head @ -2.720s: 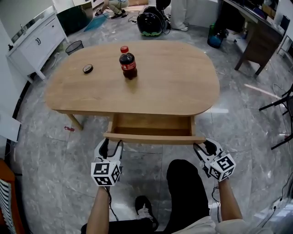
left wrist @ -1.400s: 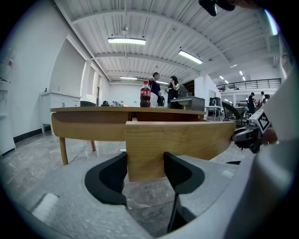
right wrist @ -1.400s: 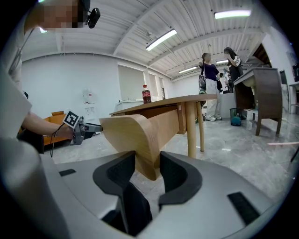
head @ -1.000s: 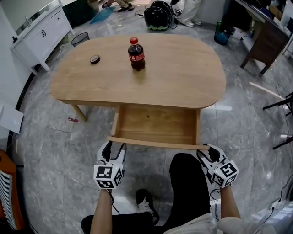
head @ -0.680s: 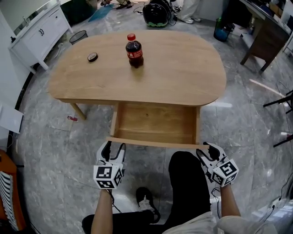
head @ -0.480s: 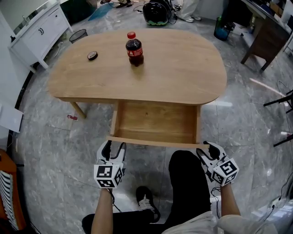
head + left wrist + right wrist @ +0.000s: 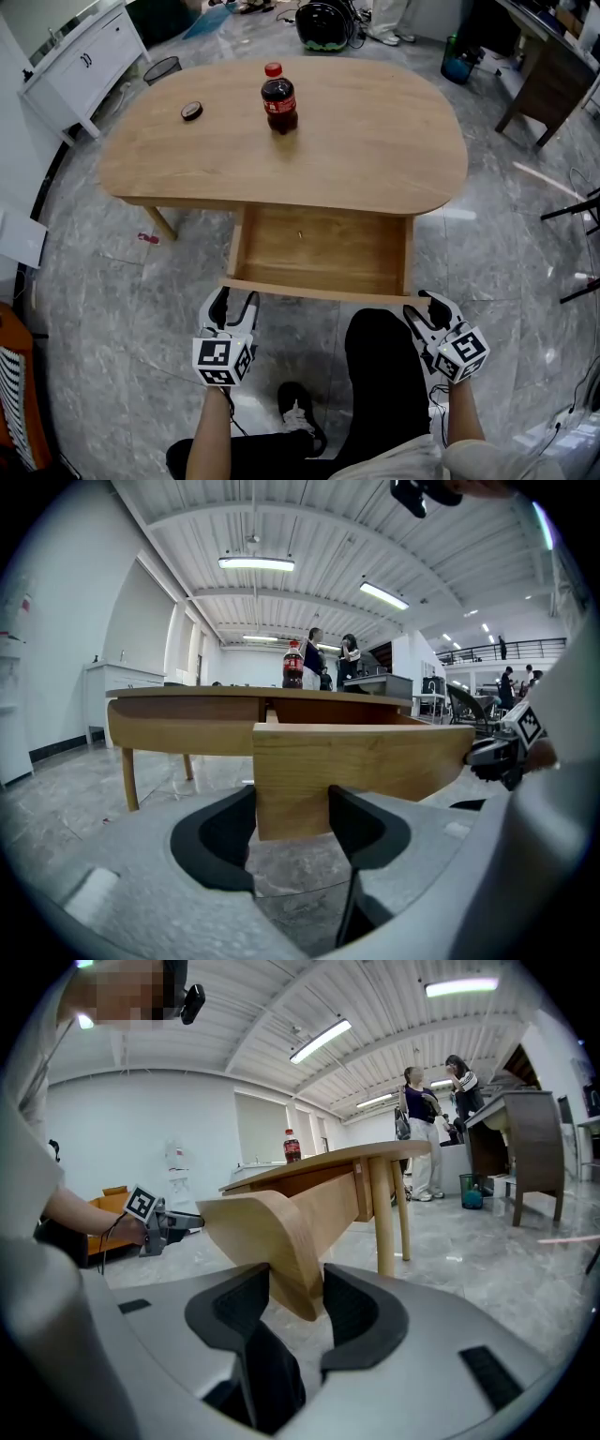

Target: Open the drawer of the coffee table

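Nearest the viewer, the left gripper [image 7: 232, 300] pinches the left end of the drawer front [image 7: 319, 290], with both pads pressed against the wood. The right gripper [image 7: 427, 303] stands at the front's right end. Its jaws have just been opening and are spread, and the board's curved end sits between them without a firm pinch. The drawer [image 7: 319, 246] is pulled well out from under the coffee table [image 7: 375, 150], its bare wooden bottom exposed. On the tabletop stand a red-capped bottle [image 7: 279, 97] and, farther left, a small dark disc [image 7: 191, 111]. A white cabinet [image 7: 80, 61] stands beyond, at upper left.
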Demonstrator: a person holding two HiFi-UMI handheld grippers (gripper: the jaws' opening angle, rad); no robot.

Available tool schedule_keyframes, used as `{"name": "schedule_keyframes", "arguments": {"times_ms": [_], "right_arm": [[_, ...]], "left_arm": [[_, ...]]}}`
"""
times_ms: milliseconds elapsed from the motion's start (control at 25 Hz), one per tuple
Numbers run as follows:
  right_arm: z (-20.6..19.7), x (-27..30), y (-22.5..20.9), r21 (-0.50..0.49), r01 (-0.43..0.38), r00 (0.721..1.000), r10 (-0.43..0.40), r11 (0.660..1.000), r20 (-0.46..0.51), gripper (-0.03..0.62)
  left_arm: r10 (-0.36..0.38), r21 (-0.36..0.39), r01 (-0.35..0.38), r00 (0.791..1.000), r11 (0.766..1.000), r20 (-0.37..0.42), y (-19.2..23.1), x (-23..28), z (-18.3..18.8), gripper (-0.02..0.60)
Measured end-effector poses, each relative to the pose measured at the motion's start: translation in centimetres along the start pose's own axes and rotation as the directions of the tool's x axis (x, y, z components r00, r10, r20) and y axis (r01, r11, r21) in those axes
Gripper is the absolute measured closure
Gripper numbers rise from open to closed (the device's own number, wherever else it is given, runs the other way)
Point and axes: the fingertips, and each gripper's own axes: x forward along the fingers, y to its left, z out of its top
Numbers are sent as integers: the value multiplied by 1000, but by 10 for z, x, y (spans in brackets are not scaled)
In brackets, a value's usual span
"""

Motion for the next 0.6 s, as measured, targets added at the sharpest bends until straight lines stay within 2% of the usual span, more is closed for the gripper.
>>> {"name": "schedule_keyframes", "arguments": {"times_ms": [160,320,440,600], "right_arm": [[0,-1,0,25,22,999,-23,999,35,402],[-1,-5,0,26,34,999,-35,999,41,398],[2,-8,-7,80,65,997,-68,995,39,396],[14,-32,-9,157,152,988,-155,976,9,405]], "left_arm": [[-7,-10,7,1000,1000,-6,3,-4,-3,347],[-38,90,43,998,995,-55,15,-12,12,347],[-85,177,99,993,979,-85,20,-14,28,347],[-126,173,143,986,975,-107,32,-26,38,347]]}}
